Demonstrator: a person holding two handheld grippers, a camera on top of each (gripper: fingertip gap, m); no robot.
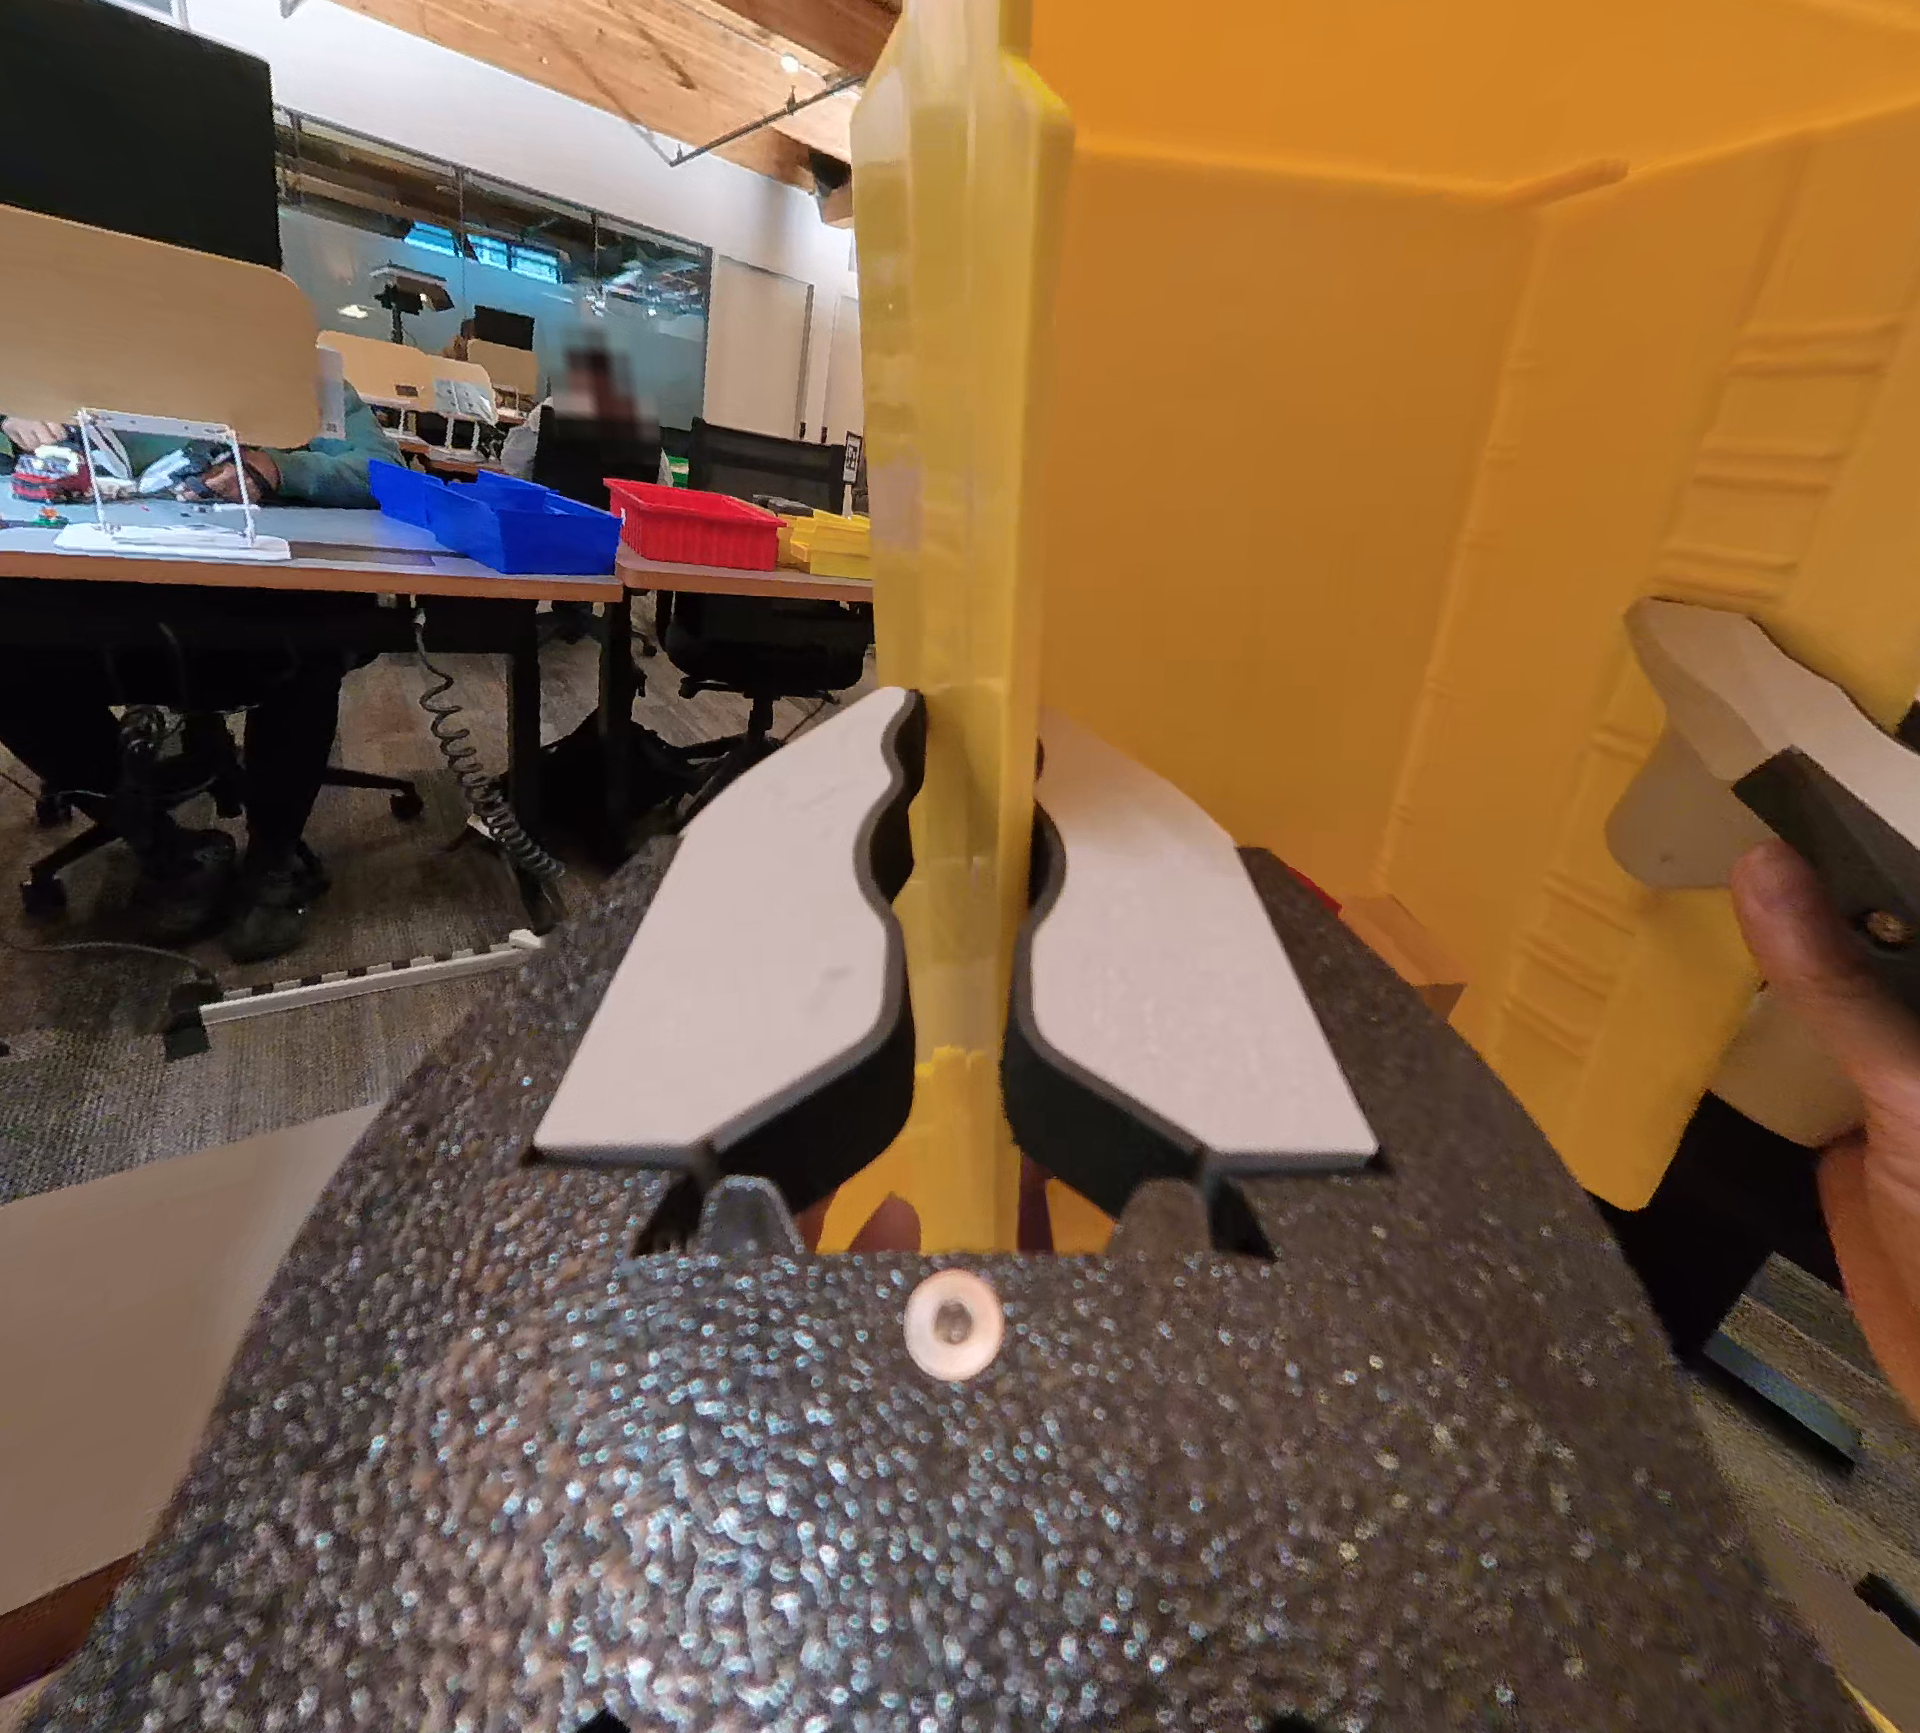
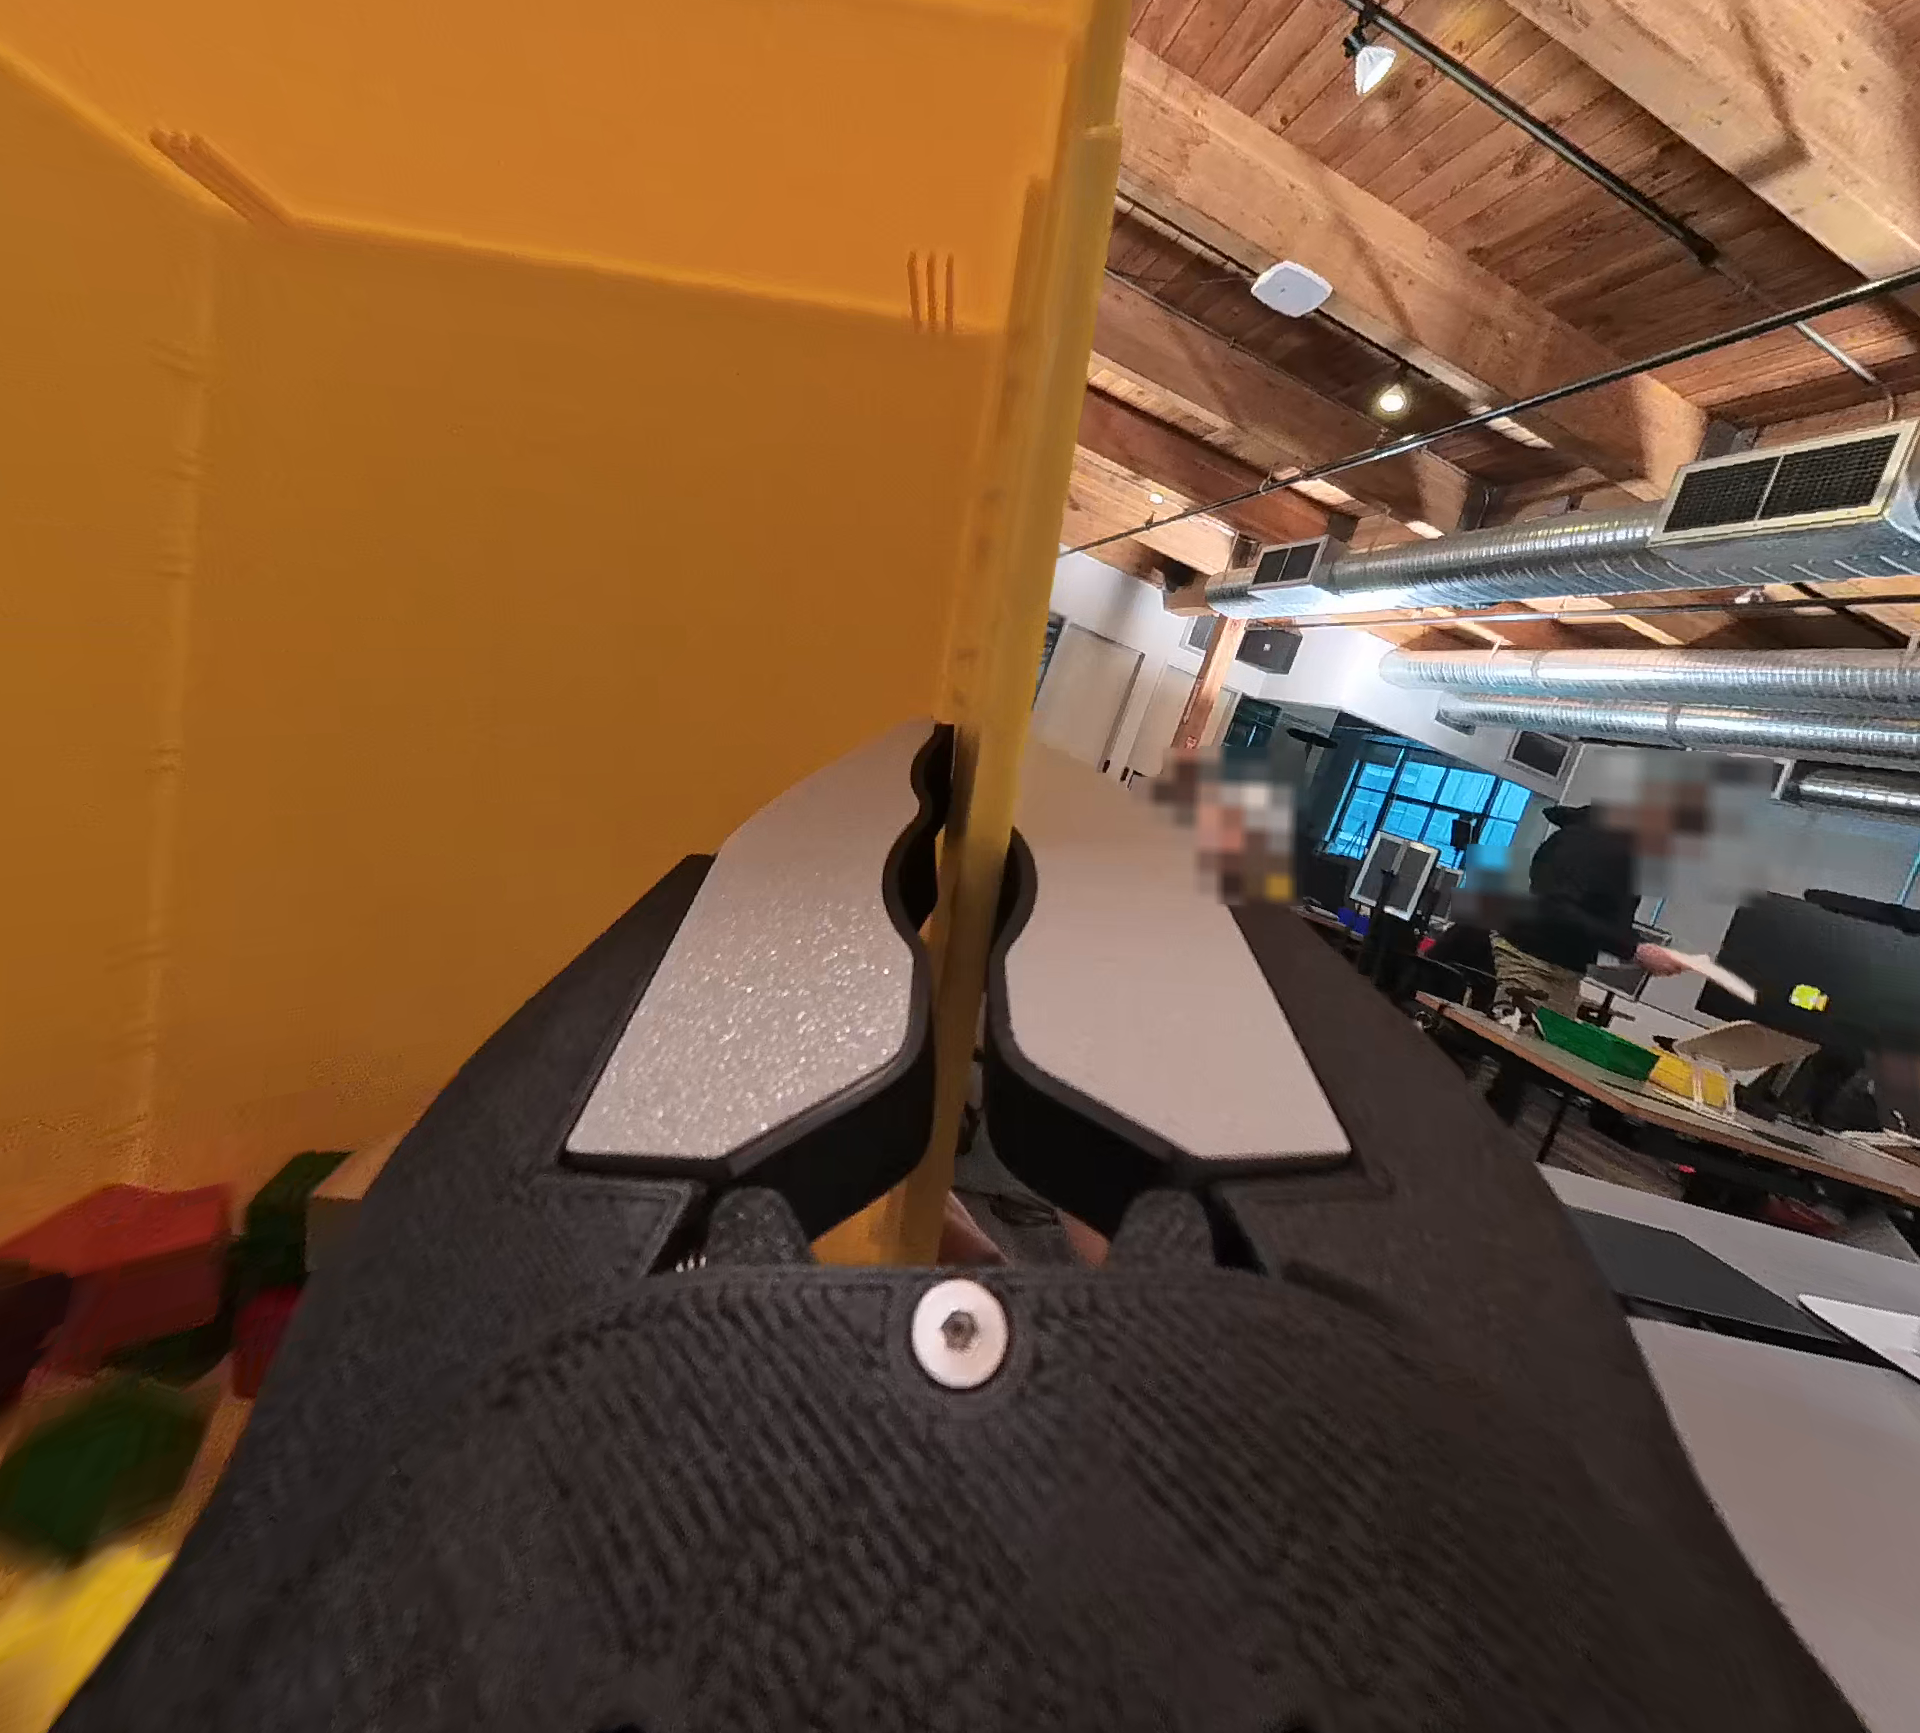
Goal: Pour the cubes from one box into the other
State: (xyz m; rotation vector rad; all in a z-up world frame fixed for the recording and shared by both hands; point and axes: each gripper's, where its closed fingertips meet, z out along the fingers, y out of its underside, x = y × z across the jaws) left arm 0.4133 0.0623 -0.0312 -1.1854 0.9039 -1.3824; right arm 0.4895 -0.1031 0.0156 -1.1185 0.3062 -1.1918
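While both grippers clamp opposite walls of the tipped yellow box (image 1: 1299,436), left gripper (image 1: 966,904) and right gripper (image 2: 971,935) pinch stiff, light, slick plastic; blurred cubes (image 2: 125,1268) spill below it.

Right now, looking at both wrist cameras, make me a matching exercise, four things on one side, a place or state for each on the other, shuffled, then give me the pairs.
Things:
1. left gripper
2. yellow box
3. cubes
4. red bin

Places or states:
A. on a far desk, between blue and yellow bins
B. blurred, low in the right wrist view's left corner
C. jaws clamped on a yellow wall edge
D. held tipped up, its inside facing both cameras

Pairs: 1-C, 2-D, 3-B, 4-A
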